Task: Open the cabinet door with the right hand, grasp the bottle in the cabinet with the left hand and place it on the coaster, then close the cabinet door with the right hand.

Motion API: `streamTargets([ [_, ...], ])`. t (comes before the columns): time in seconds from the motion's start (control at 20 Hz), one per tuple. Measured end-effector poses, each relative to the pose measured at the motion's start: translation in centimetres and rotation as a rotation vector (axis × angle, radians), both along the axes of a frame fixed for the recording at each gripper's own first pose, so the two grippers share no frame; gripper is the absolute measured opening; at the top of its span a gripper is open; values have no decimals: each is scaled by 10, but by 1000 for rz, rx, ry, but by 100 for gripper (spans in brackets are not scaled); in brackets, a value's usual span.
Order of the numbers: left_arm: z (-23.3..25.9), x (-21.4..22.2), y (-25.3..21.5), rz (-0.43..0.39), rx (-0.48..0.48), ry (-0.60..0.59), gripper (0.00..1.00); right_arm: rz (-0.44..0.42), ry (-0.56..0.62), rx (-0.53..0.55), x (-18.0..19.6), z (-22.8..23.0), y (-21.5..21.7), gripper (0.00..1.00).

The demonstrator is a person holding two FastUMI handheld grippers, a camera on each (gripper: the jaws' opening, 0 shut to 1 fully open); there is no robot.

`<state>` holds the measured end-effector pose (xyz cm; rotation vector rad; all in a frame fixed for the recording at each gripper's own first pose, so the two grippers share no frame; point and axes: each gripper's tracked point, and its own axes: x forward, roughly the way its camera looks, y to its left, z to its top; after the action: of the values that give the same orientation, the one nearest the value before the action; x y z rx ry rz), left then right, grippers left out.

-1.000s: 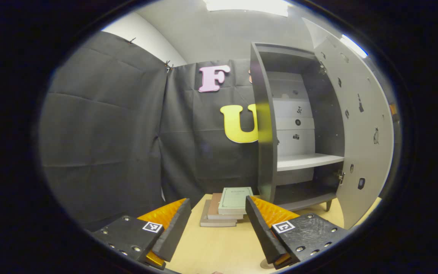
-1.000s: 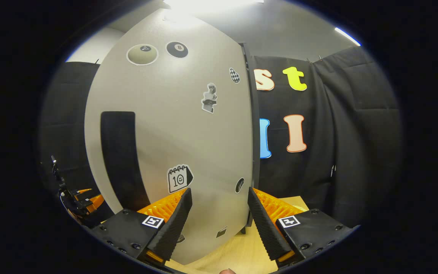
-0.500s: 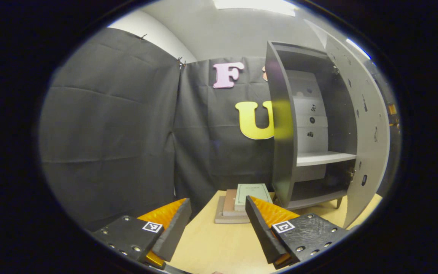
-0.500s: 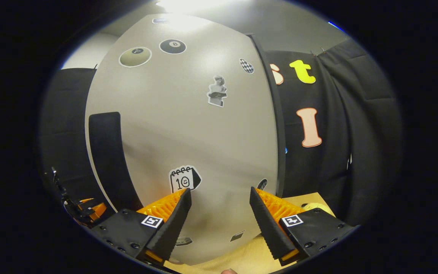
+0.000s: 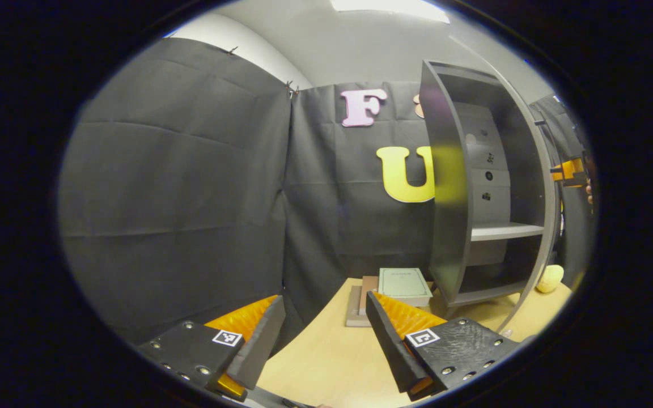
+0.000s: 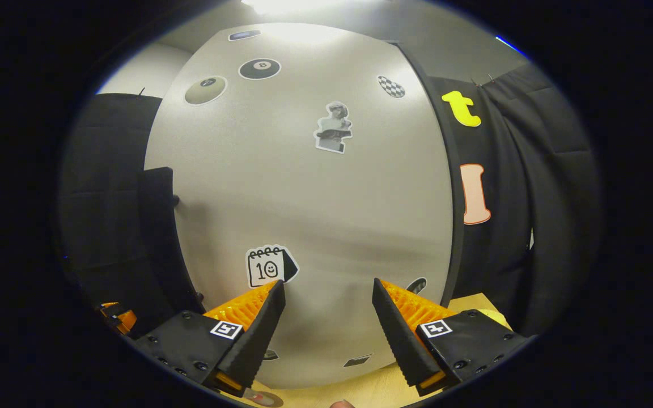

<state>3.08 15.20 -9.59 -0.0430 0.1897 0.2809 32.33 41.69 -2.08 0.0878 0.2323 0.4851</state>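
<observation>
In the left gripper view, your left gripper (image 5: 325, 331) sits at 6 o'clock with its fingers spread wide and nothing between them, hanging over the wooden table (image 5: 326, 362); just past the right finger, around 5 o'clock from centre, there's a small stack of books (image 5: 397, 286) lying flat on the table; at 3 o'clock you've got the cabinet (image 5: 451, 187) standing on the table, its inside showing a shelf (image 5: 505, 230) about halfway up, and both the shelf and the floor below it look bare; the cabinet door (image 5: 547, 187) is edge-on from here, a thin curved strip along the cabinet's right side; further out at 3 o'clock, past the door, a bit of your right gripper (image 5: 570, 170) peeks out, too small to tell much; low at 4 o'clock, just right of the door's bottom, a pale yellow rounded thing (image 5: 549, 277) rests on the table, can't say what it is. I can't spot the bottle or the coaster here.

In the right gripper view, your right gripper (image 6: 326, 323) is at 6 o'clock, fingers apart and clamping nothing; the door (image 6: 304, 215) looms right in front, its sticker-covered face spanning from 9 to 2 o'clock; whether the fingertips touch it, I can't tell; the dark handle strip (image 6: 159, 238) runs down the door's left side at 8 o'clock; a sliver of your left gripper (image 6: 117, 317) shows low at 8 o'clock.
</observation>
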Motion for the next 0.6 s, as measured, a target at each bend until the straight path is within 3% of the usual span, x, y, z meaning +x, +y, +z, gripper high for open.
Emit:
streamTargets([
  [0.45, -6, -6, 17, 36, 7, 14, 87, -35, -9, 9, 32, -8, 29, 98],
  [0.6, -8, -3, 18, 33, -1, 19, 87, -63, -15, -1, 28, -8, 29, 98],
])
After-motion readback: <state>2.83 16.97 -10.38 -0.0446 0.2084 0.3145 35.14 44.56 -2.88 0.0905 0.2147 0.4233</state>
